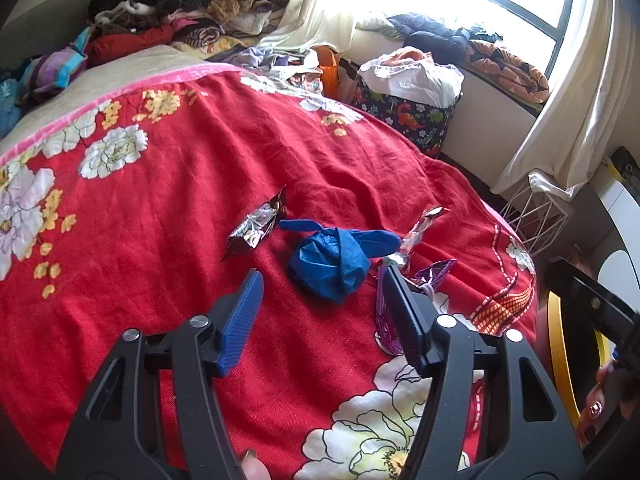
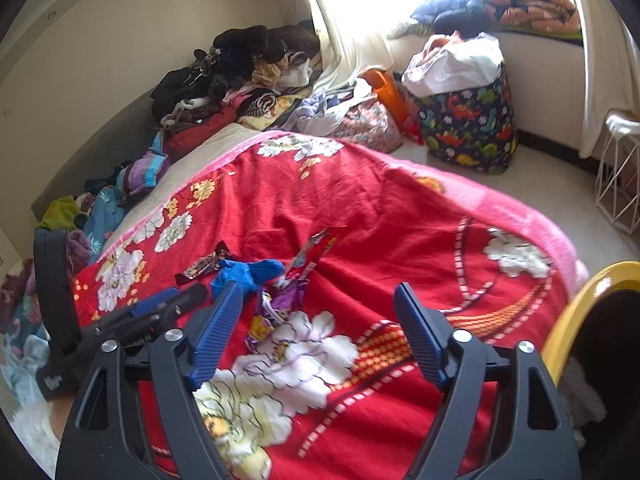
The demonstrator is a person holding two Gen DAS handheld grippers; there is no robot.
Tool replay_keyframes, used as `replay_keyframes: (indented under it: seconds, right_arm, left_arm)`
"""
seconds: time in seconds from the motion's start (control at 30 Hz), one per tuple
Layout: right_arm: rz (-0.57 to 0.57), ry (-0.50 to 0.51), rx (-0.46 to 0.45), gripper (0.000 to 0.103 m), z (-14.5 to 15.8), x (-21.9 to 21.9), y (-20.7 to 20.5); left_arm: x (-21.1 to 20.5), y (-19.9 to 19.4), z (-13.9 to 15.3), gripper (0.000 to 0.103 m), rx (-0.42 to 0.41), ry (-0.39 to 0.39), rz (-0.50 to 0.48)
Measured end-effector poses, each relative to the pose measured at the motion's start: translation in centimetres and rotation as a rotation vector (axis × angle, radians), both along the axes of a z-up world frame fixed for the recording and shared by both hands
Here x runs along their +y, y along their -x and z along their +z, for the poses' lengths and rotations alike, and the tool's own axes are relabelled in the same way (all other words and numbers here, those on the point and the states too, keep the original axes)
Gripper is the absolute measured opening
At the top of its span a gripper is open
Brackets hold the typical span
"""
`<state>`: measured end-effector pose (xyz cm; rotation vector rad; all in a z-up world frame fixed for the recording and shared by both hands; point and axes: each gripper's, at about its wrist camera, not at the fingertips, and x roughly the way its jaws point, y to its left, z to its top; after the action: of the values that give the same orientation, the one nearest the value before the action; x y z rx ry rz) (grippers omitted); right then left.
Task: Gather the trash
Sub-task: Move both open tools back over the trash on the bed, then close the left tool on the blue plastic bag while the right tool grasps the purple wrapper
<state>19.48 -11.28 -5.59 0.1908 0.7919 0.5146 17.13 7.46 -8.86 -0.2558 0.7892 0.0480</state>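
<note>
On the red floral blanket [image 1: 180, 184] lies a crumpled blue glove [image 1: 332, 260], and my left gripper [image 1: 322, 278] stands open around its near side without the pads touching it. A silver and dark wrapper [image 1: 256, 226] lies to the glove's left. A clear foil wrapper [image 1: 416, 232] and a purple wrapper [image 1: 434, 272] lie to its right, by my right finger. In the right wrist view my right gripper [image 2: 320, 292] is open over bare blanket [image 2: 400, 220], with the purple wrapper [image 2: 272, 308], blue glove [image 2: 244, 272], a red wrapper [image 2: 312, 252] and the left gripper [image 2: 190, 291] ahead to its left.
A yellow-rimmed bin [image 2: 580, 304] sits at the right by the bed edge. Beyond the bed stand a dinosaur-print bag [image 2: 468, 136] stuffed with clothes and a white wire basket [image 2: 618, 176]. Piled clothes [image 2: 240, 80] cover the far side of the bed.
</note>
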Motion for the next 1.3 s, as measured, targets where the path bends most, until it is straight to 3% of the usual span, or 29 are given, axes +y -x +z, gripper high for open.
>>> replay_keyframes:
  seconds: [0.13,0.37,0.5,0.7,0.83,0.97,1.3]
  right_arm:
    - [0.027,0.02,0.048,0.056,-1.2,2.0,-2.1]
    - [0.04,-0.013,0.156,0.04,-3.6,3.7,-4.5]
    - [0.052,-0.047,0.206,0.02,-4.6,3.7,-5.2]
    - [0.065,-0.073,0.196,0.015,-4.4,2.5,-3.7]
    - [0.049,-0.069,0.162,0.014,-3.6,1.0,-2.1]
    - [0.035,-0.066,0.128,0.013,-2.9,-0.4,-0.5]
    - [0.003,-0.054,0.038,0.008,-0.4,-3.5,2.5]
  left_arm:
    - [0.1,-0.4,-0.8,0.05,0.014,0.006,-0.004]
    - [0.0,-1.5,-1.6,0.05,0.028,0.019,-0.001]
    - [-0.1,-2.3,-2.0,0.05,0.04,0.033,0.004]
    - [-0.1,-3.1,-2.7,0.049,0.051,0.062,0.02]
    - [-0.2,-3.1,-2.9,0.024,0.057,0.065,0.027]
    - [-0.6,-2.8,-3.0,0.011,0.063,0.072,0.022]
    - [-2.4,-0.9,-0.3,0.007,0.004,0.051,-0.037]
